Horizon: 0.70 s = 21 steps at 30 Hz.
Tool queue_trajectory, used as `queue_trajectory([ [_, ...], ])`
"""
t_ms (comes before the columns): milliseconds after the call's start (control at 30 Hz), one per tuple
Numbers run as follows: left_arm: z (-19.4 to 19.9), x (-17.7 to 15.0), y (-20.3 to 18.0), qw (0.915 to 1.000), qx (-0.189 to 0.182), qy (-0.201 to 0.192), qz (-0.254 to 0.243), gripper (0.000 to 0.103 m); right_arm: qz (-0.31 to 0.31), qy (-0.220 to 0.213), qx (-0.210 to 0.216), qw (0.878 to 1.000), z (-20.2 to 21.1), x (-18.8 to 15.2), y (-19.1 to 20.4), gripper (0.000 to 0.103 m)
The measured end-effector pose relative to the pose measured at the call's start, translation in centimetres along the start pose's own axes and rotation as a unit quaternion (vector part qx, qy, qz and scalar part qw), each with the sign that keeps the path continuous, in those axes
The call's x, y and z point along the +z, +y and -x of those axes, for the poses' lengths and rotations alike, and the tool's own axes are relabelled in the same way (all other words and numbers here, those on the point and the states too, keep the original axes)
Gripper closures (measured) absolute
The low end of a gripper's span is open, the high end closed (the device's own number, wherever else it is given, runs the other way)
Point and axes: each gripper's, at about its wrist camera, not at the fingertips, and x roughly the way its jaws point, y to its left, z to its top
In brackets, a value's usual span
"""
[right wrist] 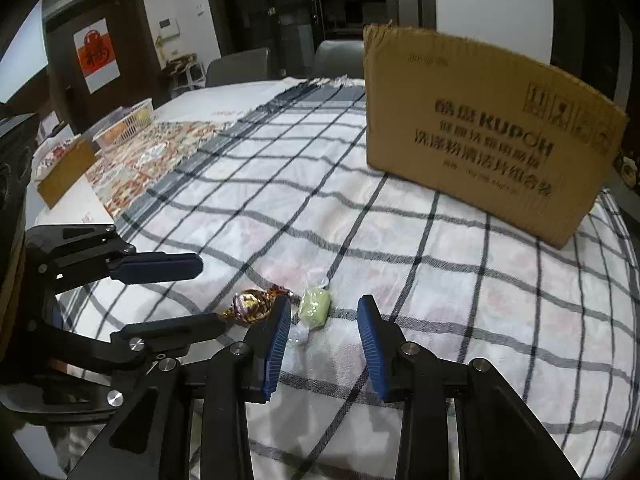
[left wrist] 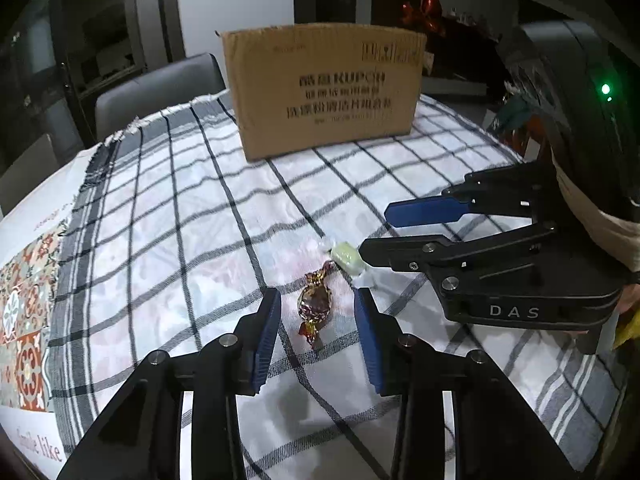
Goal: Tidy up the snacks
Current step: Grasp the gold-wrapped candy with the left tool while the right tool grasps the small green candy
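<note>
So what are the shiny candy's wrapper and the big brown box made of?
The shiny candy looks wrapped in metallic foil: its gold-and-purple surface is crinkled, glints, and is twisted at both ends. The big brown box looks like plain matte cardboard, with a rough torn top edge and dark printing.

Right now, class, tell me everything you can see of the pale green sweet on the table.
The green sweet is a small pale block in clear, crinkly wrap twisted shut at both ends. It lies flat on the checked tablecloth, beside a foil-wrapped sweet. The right gripper has a finger on each side of it, neither visibly pressing. It looks unopened, and the cardboard box stands well behind it.
</note>
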Motion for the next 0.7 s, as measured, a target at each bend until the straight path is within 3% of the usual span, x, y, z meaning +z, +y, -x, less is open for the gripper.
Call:
queue_trajectory([
  [700,-3.6,0.0,0.6,0.9998,-0.009,0.017,0.006,0.080,0.007,0.027,0.022,0.999,-3.2,0.5,0.3,0.073],
])
